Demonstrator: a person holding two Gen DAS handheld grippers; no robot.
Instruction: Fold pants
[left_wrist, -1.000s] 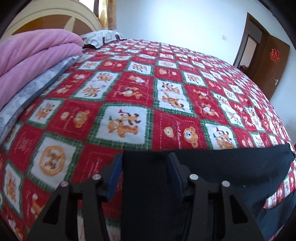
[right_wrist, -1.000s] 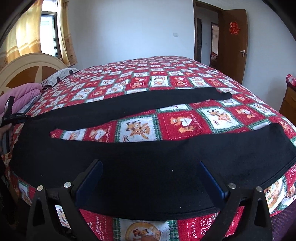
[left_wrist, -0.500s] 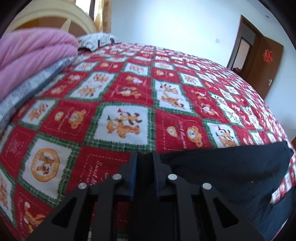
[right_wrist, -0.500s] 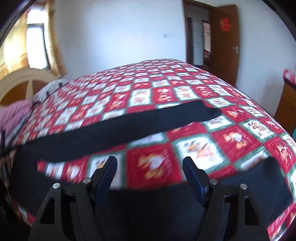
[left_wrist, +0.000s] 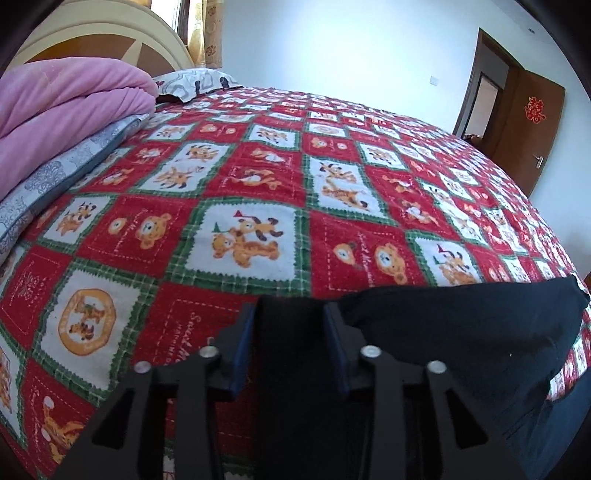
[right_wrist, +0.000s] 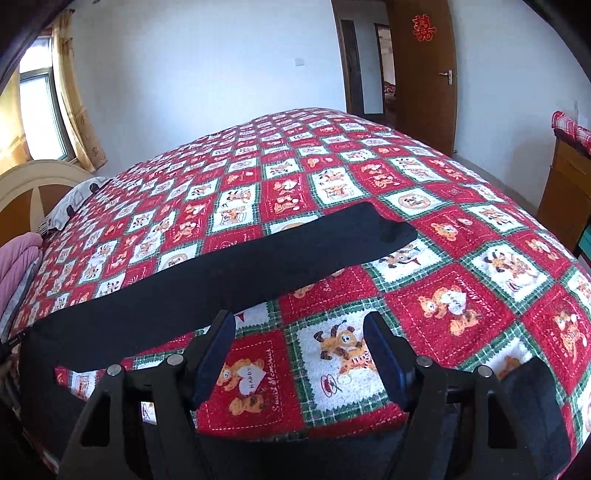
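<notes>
Black pants lie spread on the red patchwork quilt. The far leg runs across the middle and the near leg passes under my right gripper. My right gripper is open, its jaws wide over a bare patch of quilt between the two legs. In the left wrist view the pants' waist end lies at the lower right. My left gripper straddles its edge. Its jaws are opening, with black cloth still between the blue pads.
A pink blanket on grey patterned bedding is piled at the left by the headboard. A patterned pillow lies behind it. A brown door and a wooden cabinet stand beyond the bed's right side.
The left jaws closed on the pants' edge, then parted again. The right gripper narrowed its jaws and moved right along the pants, off the near leg and over the quilt between the legs.
</notes>
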